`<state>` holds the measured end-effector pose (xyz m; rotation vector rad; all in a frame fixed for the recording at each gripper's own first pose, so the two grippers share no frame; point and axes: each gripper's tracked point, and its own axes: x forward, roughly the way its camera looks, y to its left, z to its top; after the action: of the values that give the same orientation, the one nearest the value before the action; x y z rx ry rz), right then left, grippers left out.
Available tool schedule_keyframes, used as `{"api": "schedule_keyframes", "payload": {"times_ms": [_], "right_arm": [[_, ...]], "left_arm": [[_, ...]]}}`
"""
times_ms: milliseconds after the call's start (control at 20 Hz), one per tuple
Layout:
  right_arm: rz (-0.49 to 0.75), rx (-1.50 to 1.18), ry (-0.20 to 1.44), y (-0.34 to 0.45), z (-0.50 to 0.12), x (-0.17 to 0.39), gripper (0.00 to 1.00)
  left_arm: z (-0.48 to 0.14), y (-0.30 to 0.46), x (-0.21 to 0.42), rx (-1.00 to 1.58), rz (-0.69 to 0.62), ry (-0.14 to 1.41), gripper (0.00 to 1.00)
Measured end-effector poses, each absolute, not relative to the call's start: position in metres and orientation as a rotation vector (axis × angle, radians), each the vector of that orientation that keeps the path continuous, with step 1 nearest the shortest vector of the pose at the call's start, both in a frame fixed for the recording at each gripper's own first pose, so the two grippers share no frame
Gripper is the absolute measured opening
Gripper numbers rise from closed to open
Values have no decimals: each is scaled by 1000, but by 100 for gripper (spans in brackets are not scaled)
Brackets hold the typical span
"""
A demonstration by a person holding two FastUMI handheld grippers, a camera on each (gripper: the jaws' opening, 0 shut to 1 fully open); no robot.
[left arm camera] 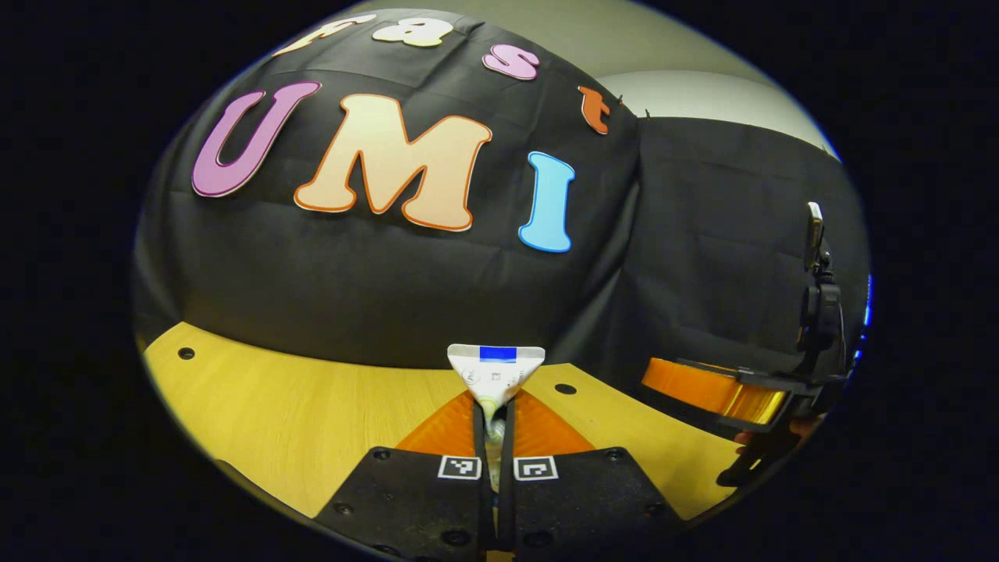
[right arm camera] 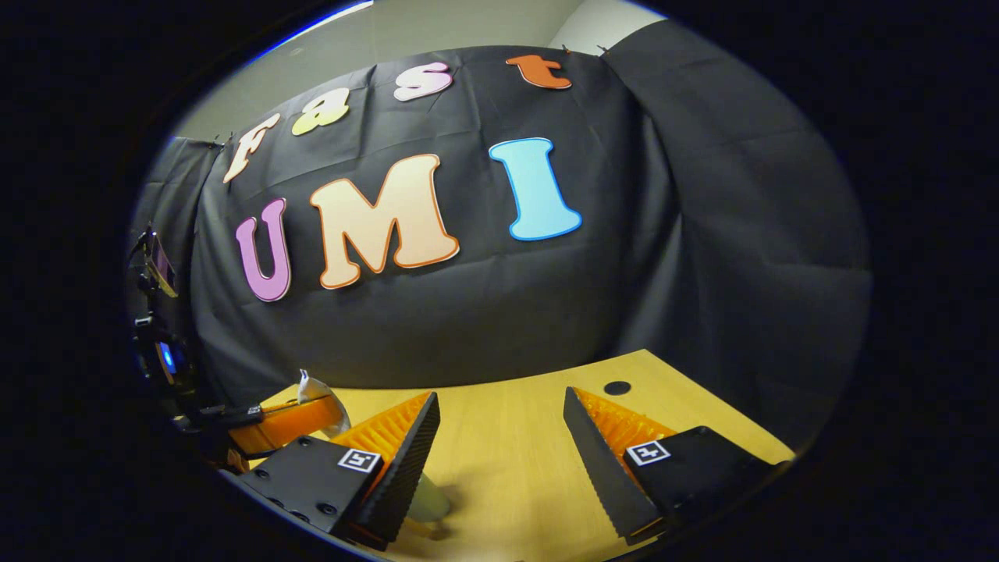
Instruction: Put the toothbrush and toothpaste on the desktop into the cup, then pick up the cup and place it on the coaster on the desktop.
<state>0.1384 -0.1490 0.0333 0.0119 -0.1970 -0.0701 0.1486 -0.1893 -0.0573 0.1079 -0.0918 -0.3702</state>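
Left gripper view: gripper (left arm camera: 493,425) pinches flat crimped toothpaste (left arm camera: 495,370).

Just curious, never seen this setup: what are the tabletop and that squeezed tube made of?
The tabletop looks like pale wood or wood-look laminate: fine straight grain, smooth low sheen, drilled holes. The tube, pinched in the left tool, seems soft plastic or foil laminate: a flat crimped end and glossy white skin.

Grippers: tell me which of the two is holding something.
The left gripper: its fingers are shut on the toothpaste, whose flat end sticks out ahead. The right gripper is wide open over bare desktop.
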Motion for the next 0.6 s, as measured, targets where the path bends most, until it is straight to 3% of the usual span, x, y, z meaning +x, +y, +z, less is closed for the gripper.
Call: {"api": "schedule_keyframes", "payload": {"times_ms": [200, 400, 450, 500, 600], "right_arm": [[-94, -2, -181, -167, 19, 118, 98], [-89, 12, -166, -169, 3, 115, 98], [-85, 10, -166, -168, 4, 115, 98], [-80, 5, -168, -168, 3, 114, 94], [-65, 4, -166, -161, 3, 109, 98]], "left_arm": [[-79, -193, 159, 155, -369, -71, 4], [-85, -194, 149, 128, -381, -72, 21], [-82, -195, 145, 122, -388, -79, 39], [-78, -193, 141, 118, -385, -91, 45], [-65, -186, 131, 112, -368, -122, 77]]}}
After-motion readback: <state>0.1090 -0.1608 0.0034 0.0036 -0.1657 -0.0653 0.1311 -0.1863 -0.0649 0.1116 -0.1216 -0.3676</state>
